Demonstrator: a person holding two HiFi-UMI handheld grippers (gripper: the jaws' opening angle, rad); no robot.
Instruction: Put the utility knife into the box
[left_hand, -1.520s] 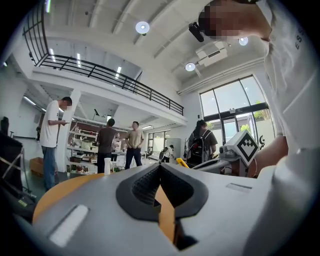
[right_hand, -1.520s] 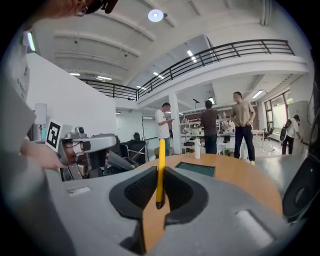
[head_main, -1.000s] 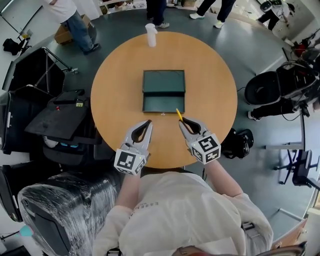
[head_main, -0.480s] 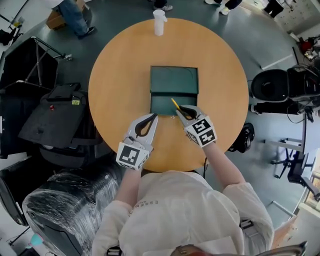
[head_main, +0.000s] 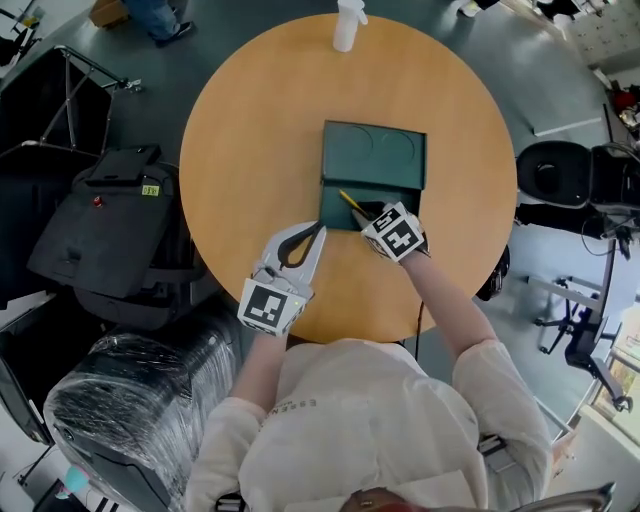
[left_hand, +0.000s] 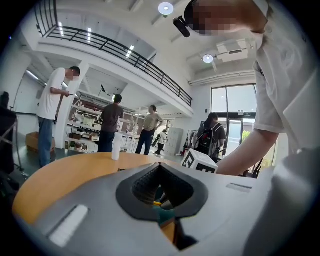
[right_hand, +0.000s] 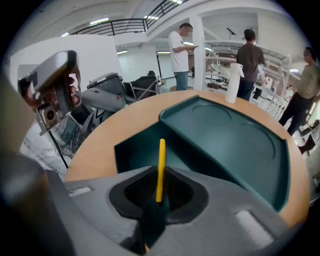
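A dark green box (head_main: 373, 158) lies open in the middle of the round wooden table (head_main: 240, 160), its lid (right_hand: 235, 135) behind the open tray (right_hand: 142, 150). My right gripper (head_main: 366, 214) hangs over the tray's near edge, shut on a yellow utility knife (head_main: 350, 203) that points away from me and to the left. In the right gripper view the knife (right_hand: 160, 167) sticks up out of the jaws (right_hand: 158, 192) above the tray. My left gripper (head_main: 318, 228) is shut and holds nothing, its tips just left of the tray's front corner (left_hand: 162, 200).
A white bottle (head_main: 347, 25) stands at the table's far edge. Black cases (head_main: 100, 230) and a plastic-wrapped chair (head_main: 110, 400) crowd the floor on the left. An office chair (head_main: 560, 180) is on the right. Several people stand beyond the table (left_hand: 111, 127).
My right gripper has carried the knife forward from the bare table in front of the box to above the open tray. The left gripper has stayed shut near the box's front left corner.
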